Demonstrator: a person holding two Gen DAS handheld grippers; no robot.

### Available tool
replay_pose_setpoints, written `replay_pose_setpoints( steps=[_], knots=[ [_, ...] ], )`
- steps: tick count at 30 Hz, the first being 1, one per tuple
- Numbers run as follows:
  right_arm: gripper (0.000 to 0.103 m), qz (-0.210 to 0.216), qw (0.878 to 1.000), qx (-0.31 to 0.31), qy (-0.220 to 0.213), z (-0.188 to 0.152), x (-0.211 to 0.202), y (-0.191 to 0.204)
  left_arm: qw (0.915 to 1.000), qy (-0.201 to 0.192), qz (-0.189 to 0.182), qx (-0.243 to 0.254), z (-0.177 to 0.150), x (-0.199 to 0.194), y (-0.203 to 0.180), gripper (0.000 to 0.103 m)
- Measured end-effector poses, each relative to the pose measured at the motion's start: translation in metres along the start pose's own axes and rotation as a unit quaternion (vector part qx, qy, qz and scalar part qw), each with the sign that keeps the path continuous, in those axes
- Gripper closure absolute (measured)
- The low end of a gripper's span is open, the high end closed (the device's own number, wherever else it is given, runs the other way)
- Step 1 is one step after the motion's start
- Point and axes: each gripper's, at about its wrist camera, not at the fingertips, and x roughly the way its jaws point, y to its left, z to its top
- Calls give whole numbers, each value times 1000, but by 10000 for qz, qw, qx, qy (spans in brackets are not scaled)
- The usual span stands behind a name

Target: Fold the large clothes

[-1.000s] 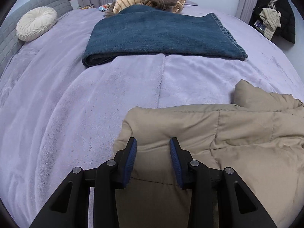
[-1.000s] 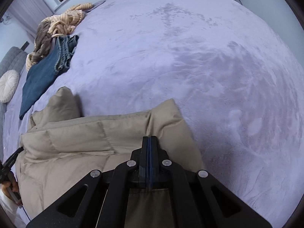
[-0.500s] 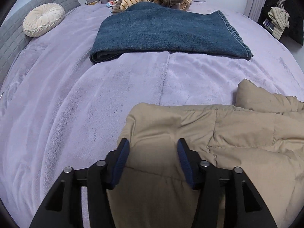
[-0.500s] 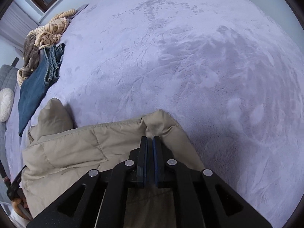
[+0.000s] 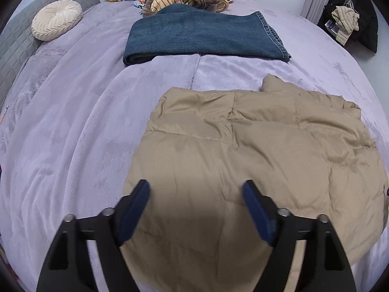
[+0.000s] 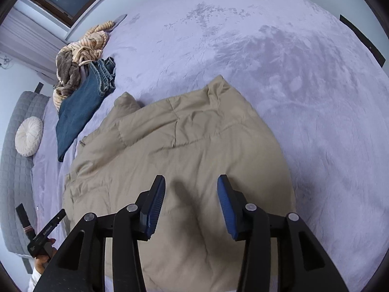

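Jacket, tan quilted puffer (image 5: 255,150), lies flat on the lilac plush bed (image 5: 73,133), long axis crosswise. Left claw (image 5: 195,196) and right claw (image 6: 190,189) have just been opening, spread above it, gripping nothing.

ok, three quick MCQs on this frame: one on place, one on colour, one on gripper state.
1. Where does the folded denim lie?
A. beyond the tan jacket
B. on top of it
C. on the floor

2. What colour is the bed cover?
A. green
B. lilac
C. red

3. What is the left hand-held gripper doing?
A. shut on the jacket
B. open, nothing gripped
C. gripping the round cushion

A: bare cover lies between them. B: pale purple plush. B: jaws have just been opening, pads wide above the jacket.
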Motion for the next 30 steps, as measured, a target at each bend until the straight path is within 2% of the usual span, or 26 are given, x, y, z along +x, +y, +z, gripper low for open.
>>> replay_pose_setpoints(
  steps=[2,8,12,16,20,25,27,30],
  knots=[
    [47,30,10000,42,37,-12,-5,-1,9999,-108,0,6,-9,-11,-1,0],
    [40,125,9995,261,80,-42,-20,-5,9999,-65,-27,95,-28,-30,-5,0],
    [34,198,9991,378,66,-60,-30,-7,9996,11,-242,116,-41,-39,-6,0],
    [23,348,9980,527,16,-74,-36,-9,9990,179,-401,45,-54,-43,-5,0],
    [23,436,9968,676,33,-88,-36,-15,9987,323,-391,-103,-70,-43,-1,0],
    [19,516,9948,877,102,-101,-30,-25,9960,394,-658,-451,-90,-41,15,0],
    [19,563,9938,954,124,-107,-27,-28,9921,572,-954,-580,-99,-34,21,0],
    [19,618,9925,1044,147,-114,-21,-34,9843,628,-1361,-930,-110,-28,32,0]
  ],
)
